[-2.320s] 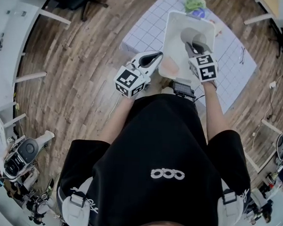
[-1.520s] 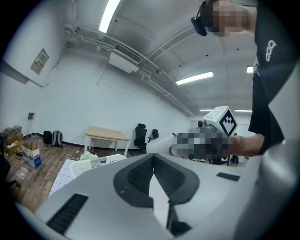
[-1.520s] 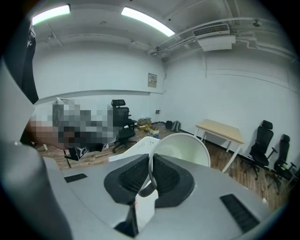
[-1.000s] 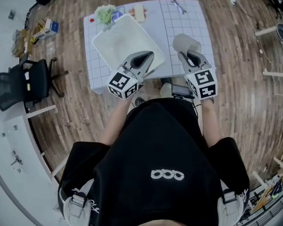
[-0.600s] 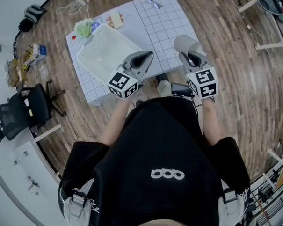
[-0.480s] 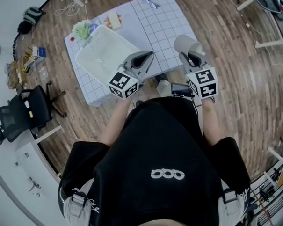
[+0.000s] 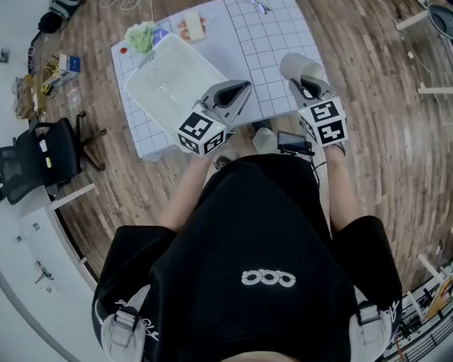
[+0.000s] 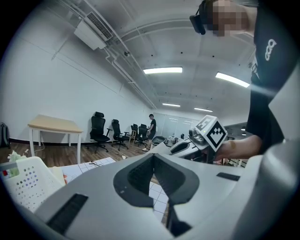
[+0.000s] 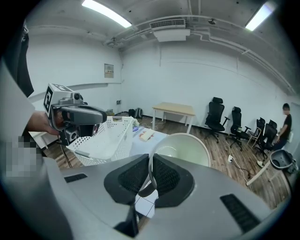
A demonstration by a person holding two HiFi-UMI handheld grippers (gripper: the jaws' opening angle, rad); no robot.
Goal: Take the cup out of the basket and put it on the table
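cup clear of the basket, set-down next

the cup (image 7: 299, 66) is out. it hangs tilted in the right gripper (image 7: 308, 85), mouth turned back toward the person, at about 3 o'clock of the white basket (image 7: 165, 84) and over the near right corner of the gridded desk (image 7: 266, 36). the right gripper view gives the grip plainly: the fingers (image 9: 129, 180) are clenched on the cup's thin rim, the wall pinched between them, grid squares showing underneath.

the left gripper (image 7: 238, 91) hovers at the basket's 4 o'clock edge, its fingers (image 8: 140, 176) pressed together on nothing, with the basket off to its left.

so the lift-out looks finished and the placing is in hand. the next move calls for swinging the cup upright, base down, bringing it lower onto a bare patch of grid well inside the desk edge, then easing the pinch off the rim. so near the corner, a tilted release could let it roll off.
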